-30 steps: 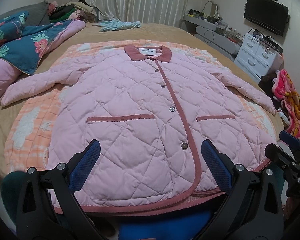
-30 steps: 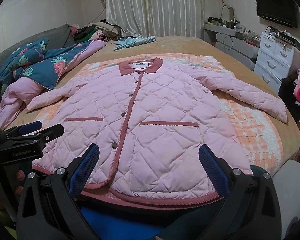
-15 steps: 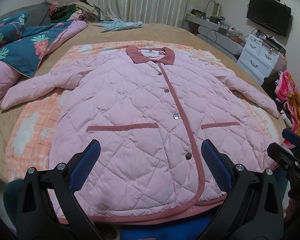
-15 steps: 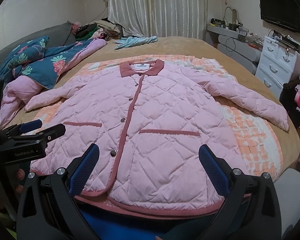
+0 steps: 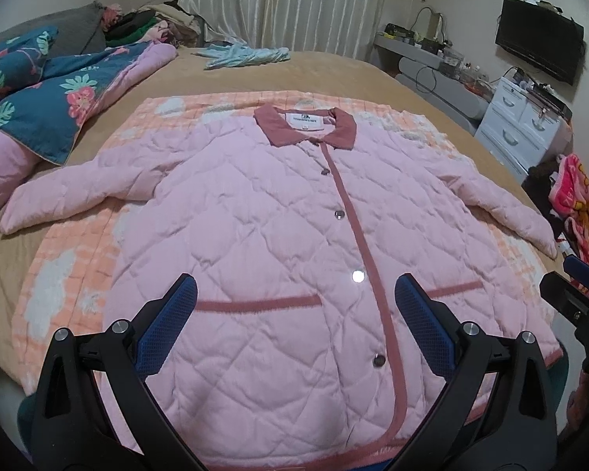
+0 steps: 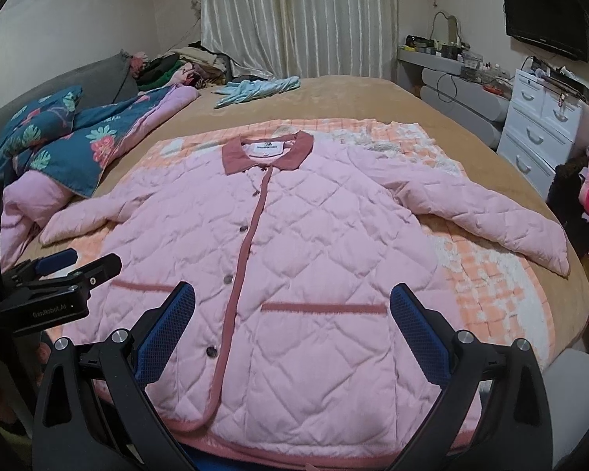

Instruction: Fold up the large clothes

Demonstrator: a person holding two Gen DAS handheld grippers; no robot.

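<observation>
Hovering over pink quilted jacket (image 5: 278, 235) spread flat: left tongs (image 5: 294, 302), right tongs (image 6: 292, 308), both released, empty.

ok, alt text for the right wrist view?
A pink quilted jacket with a dusty-rose collar lies buttoned and flat, sleeves spread, on an orange-and-white checked blanket on a tan bed. The right gripper hovers open above its hem.

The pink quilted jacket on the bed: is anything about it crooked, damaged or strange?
Nothing stands out. The pink quilted jacket lies flat, face up and snapped shut on the orange checked blanket, both sleeves spread outward, with no visible damage.
</observation>
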